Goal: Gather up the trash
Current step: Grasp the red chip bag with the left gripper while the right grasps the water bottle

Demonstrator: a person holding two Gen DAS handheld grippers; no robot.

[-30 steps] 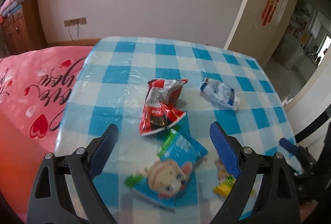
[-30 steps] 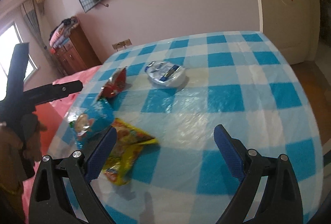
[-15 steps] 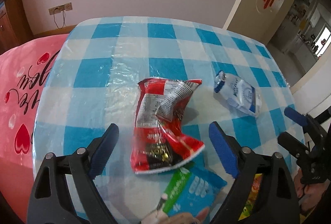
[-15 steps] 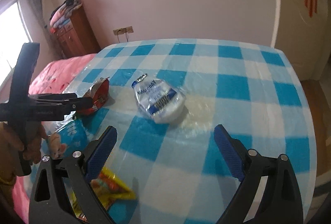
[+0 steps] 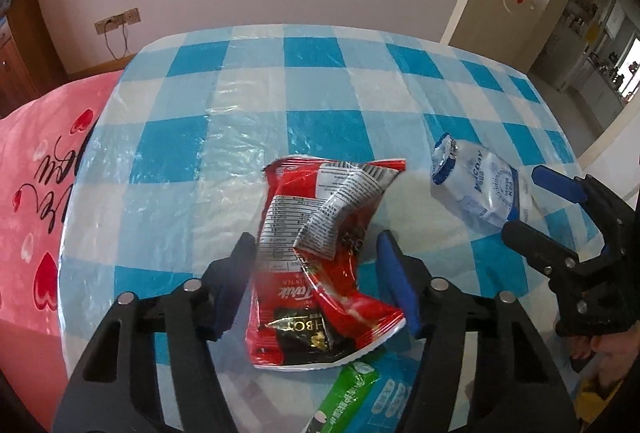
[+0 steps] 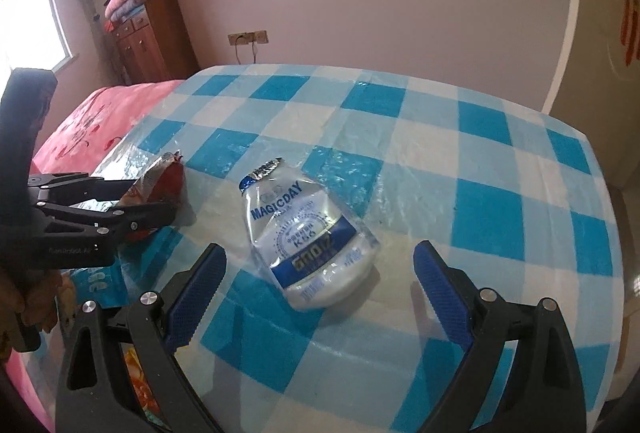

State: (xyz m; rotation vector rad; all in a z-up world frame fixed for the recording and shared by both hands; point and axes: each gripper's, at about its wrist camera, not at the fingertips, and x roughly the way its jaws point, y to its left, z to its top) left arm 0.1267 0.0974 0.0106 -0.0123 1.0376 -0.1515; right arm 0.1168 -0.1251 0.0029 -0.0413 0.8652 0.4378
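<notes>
A crumpled red snack bag (image 5: 320, 257) lies on the blue-and-white checked table (image 5: 256, 89). My left gripper (image 5: 316, 253) straddles it, jaws closing, the bag between the pads with a small gap still showing on the right side. From the right wrist view the left gripper (image 6: 160, 201) sits low over the red bag (image 6: 164, 181). A clear white-and-blue pouch (image 6: 308, 241) lies flat further right. My right gripper (image 6: 320, 253) hovers open just in front of it, nothing between its fingers. In the left wrist view the right gripper (image 5: 532, 205) sits beside the pouch (image 5: 480, 189).
A blue snack bag with a green strip (image 5: 360, 393) lies at the near table edge, and a yellow wrapper (image 6: 138, 389) sits beside it. A pink bed cover (image 5: 40, 173) borders the table's left side. A wooden cabinet (image 6: 152, 33) stands by the far wall.
My left gripper came forward and down over the red bag and its jaws narrowed around it. The right gripper swung left until the white-and-blue pouch lay in front of its open fingers.
</notes>
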